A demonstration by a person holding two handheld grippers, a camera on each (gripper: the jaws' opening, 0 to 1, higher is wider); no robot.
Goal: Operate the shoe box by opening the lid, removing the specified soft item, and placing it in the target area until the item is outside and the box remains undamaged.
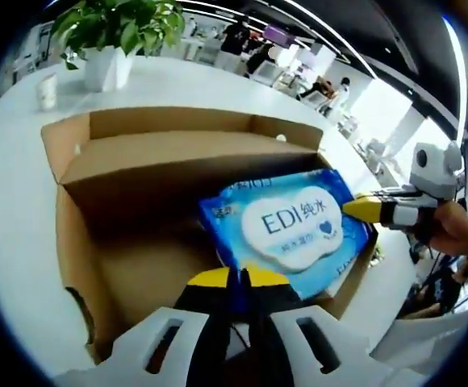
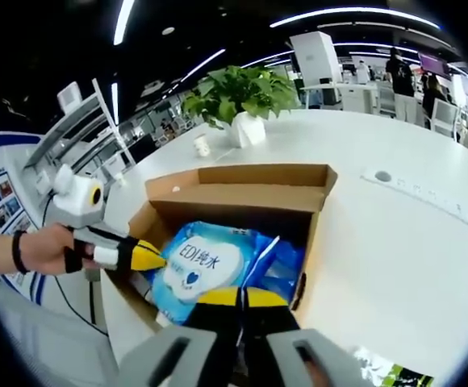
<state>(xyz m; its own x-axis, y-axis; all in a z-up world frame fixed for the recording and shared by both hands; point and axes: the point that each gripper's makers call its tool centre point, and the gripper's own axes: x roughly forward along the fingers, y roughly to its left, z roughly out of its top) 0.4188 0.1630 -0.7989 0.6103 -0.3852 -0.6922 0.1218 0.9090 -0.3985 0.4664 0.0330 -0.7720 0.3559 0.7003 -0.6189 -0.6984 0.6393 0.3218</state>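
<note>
An open brown cardboard box (image 1: 129, 173) (image 2: 242, 193) lies on a white table, flaps folded out. A blue and white wet-wipe pack (image 1: 294, 226) (image 2: 210, 270) sits tilted up in its mouth, label showing. My left gripper (image 1: 238, 280) is shut on the pack's near edge, yellow tips pressed together. It also enters the right gripper view from the left, left gripper (image 2: 141, 256) held by a hand at the pack's side. My right gripper (image 2: 242, 297) is shut on the pack's opposite edge. In the left gripper view the right gripper (image 1: 367, 210) meets the pack's right side.
A potted green plant (image 1: 113, 36) (image 2: 242, 101) in a white pot stands on the white table (image 1: 8, 210) (image 2: 387, 242) beyond the box, with a small white cup (image 1: 47, 91) (image 2: 202, 146) beside it. Office desks and people fill the background.
</note>
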